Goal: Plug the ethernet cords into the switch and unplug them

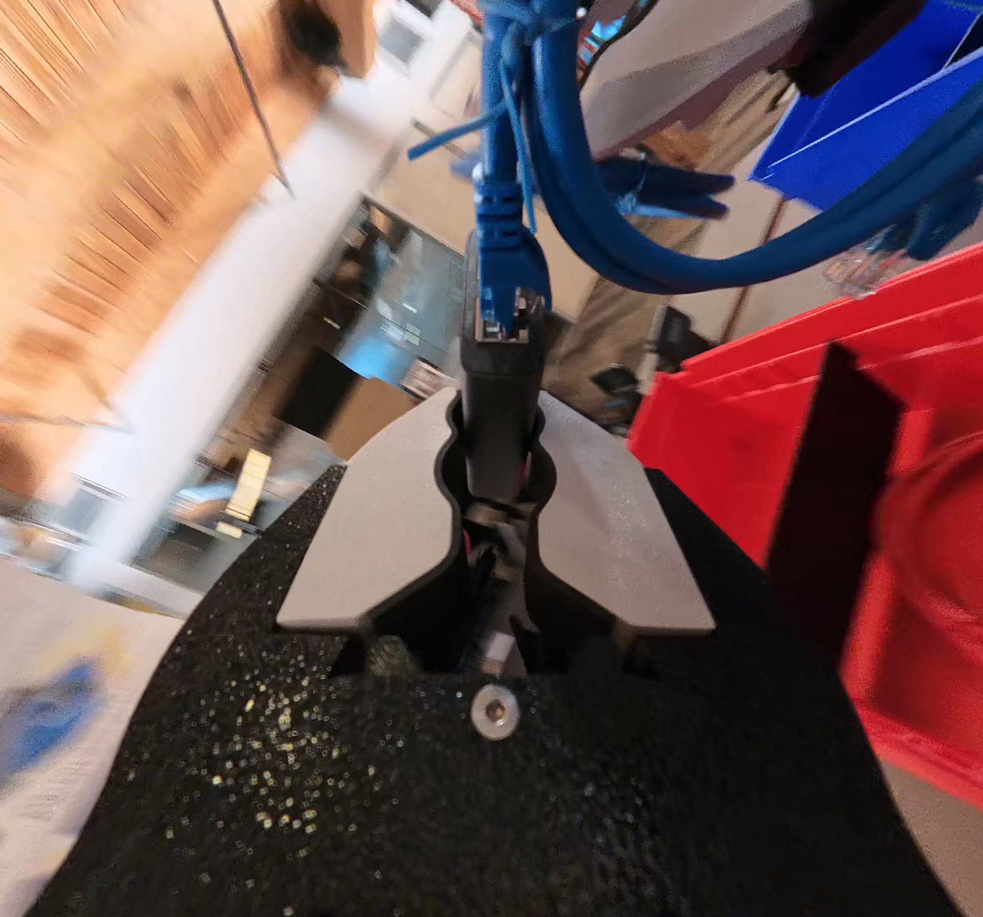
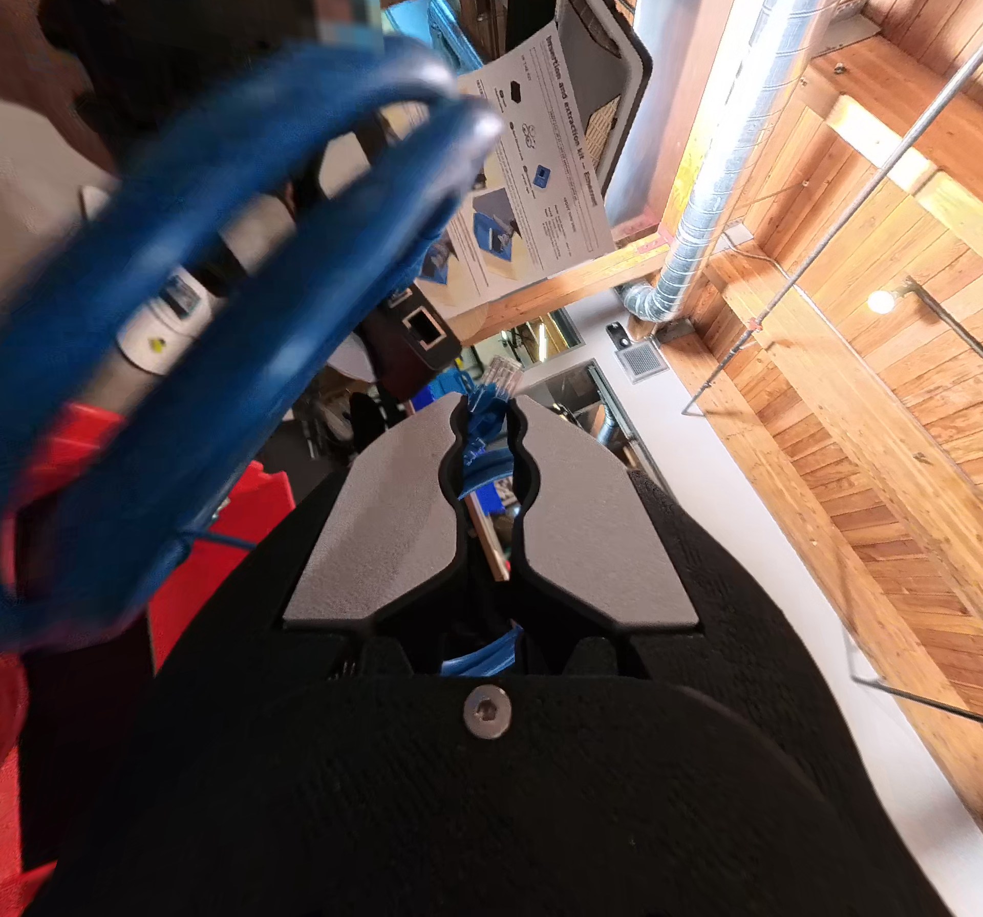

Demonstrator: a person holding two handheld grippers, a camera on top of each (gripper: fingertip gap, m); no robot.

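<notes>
Now left gripper (image 1: 497, 444) fingers clamp a black adapter (image 1: 500, 402); right gripper (image 2: 486, 428) fingers pinch the blue cable (image 2: 481, 444).

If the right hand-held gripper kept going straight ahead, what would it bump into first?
Probably the black adapter with the open socket, just beyond and a little left of the clear plug the right hand-held gripper holds. Depth is hard to judge.

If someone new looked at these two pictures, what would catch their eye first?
Probably the blue cable, bundled and looping across both views. In the left wrist view, the left claw grips a black adapter with one blue plug at its socket. In the right wrist view, the right claw pinches another plug, and red bins sit beside.
</notes>
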